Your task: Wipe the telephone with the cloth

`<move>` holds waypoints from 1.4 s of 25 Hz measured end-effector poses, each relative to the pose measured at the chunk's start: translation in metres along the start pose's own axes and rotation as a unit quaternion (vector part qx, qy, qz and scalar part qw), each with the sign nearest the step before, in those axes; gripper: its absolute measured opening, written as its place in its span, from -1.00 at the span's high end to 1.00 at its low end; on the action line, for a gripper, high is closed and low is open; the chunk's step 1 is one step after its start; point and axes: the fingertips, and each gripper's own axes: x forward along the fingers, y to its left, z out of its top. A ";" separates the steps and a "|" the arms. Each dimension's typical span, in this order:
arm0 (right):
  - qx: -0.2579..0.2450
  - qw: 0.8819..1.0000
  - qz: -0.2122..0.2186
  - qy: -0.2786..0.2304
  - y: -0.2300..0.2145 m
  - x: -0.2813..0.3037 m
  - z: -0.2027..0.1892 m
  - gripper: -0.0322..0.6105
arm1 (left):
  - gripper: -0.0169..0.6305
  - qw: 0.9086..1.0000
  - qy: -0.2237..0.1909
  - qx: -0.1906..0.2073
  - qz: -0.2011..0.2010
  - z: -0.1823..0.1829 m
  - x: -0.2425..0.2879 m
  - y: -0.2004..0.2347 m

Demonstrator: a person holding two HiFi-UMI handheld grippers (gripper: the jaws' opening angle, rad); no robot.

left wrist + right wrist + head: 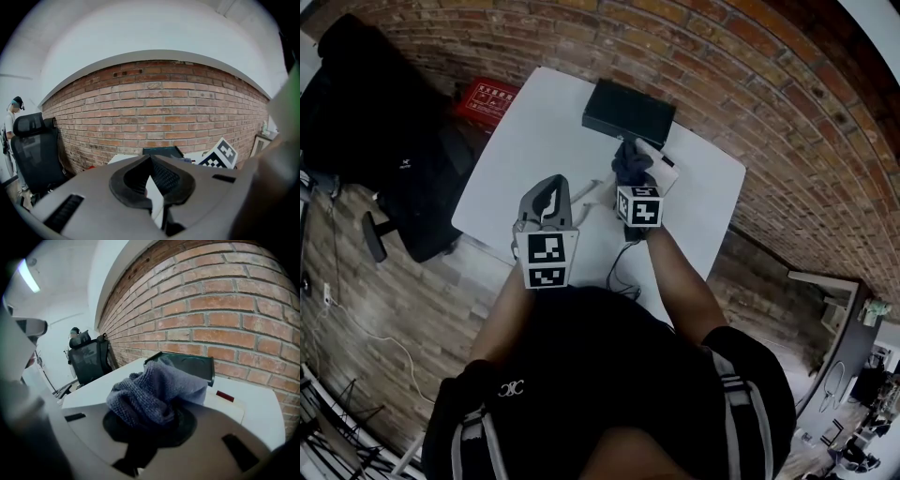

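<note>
While the right gripper (152, 420) was clamped shut on a bunched blue-grey cloth (154, 390), the cloth was seen bulging forward out of the jaws, over the near left end of the white telephone (664, 172). Whether cloth and telephone touched could not be told. The telephone was laid flat on a white table (534, 141), and a small red mark was seen on its top in the right gripper view. A dark flat box (628, 112) was set just behind the telephone, at the table's far edge. A thin cable (619, 267) was trailed from the telephone's near side toward the person.

The left gripper (150, 164) was held to the left of the telephone, well apart from it, with its jaws brought together at the tips and nothing caught between them. Farther left of the telephone, off the table, a red box (486, 101) and a black office chair (384, 141) were seen. A brick wall (159, 112) was seen behind the telephone.
</note>
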 end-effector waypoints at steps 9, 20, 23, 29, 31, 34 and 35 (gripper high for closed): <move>-0.062 0.993 0.084 0.060 0.066 0.001 -0.057 0.77 | 0.97 1.000 0.000 0.007 0.001 0.000 -0.005 -0.005; -0.136 0.981 0.097 0.099 0.091 -0.019 -0.111 0.77 | 0.97 1.000 0.016 -0.001 0.026 -0.018 -0.022 0.006; -0.116 0.986 0.084 0.083 0.073 -0.027 -0.096 0.77 | 0.97 0.999 0.019 -0.003 0.026 -0.022 -0.021 0.003; -0.116 0.986 0.070 0.095 0.036 -0.030 -0.096 0.76 | 0.97 1.000 0.020 -0.001 0.024 -0.024 -0.020 -0.005; -0.113 0.987 0.059 0.095 0.024 -0.032 -0.095 0.76 | 0.97 1.000 0.021 -0.001 0.024 -0.024 -0.021 -0.006; -0.091 0.992 0.016 0.085 -0.007 -0.029 -0.088 0.76 | 0.97 0.999 0.024 -0.002 0.026 -0.027 -0.021 -0.003; -0.084 0.993 0.002 0.082 -0.018 -0.027 -0.084 0.76 | 0.97 0.999 0.025 -0.003 0.027 -0.028 -0.021 -0.002</move>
